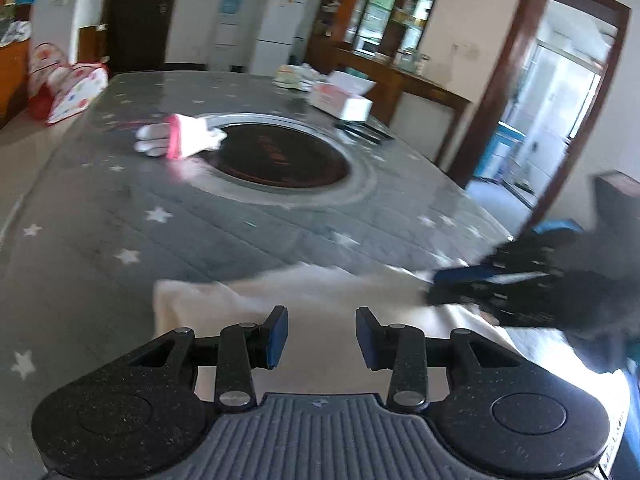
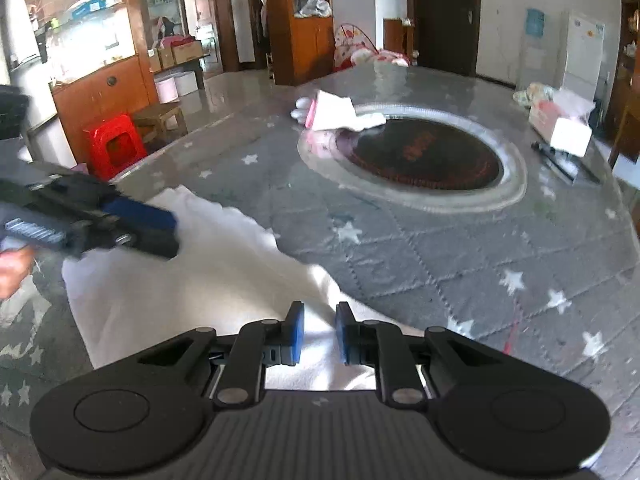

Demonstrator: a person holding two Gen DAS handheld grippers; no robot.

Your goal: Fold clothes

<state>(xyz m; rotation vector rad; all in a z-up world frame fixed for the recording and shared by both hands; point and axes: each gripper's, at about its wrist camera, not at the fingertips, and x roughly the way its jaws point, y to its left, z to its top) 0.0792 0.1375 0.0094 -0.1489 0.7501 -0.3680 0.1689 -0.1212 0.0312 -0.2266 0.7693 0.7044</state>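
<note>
A white garment [image 1: 280,292] lies flat at the near edge of the grey star-patterned table; it also shows in the right wrist view [image 2: 192,280]. My left gripper [image 1: 321,338] is open and empty just above the garment's near part; it shows blurred at the left of the right wrist view [image 2: 140,228]. My right gripper [image 2: 319,334] is open with a narrow gap over a fold of the garment, holding nothing; it shows blurred at the right of the left wrist view [image 1: 460,284]. A folded white and pink garment [image 1: 180,140] lies by the round inset; it also shows in the right wrist view [image 2: 332,114].
A dark round inset [image 1: 280,156] with a metal rim sits mid-table. Boxes [image 1: 340,100] and a dark flat object [image 1: 364,130] sit at the far right. A red stool [image 2: 114,148] and wooden cabinets [image 2: 104,92] stand beside the table.
</note>
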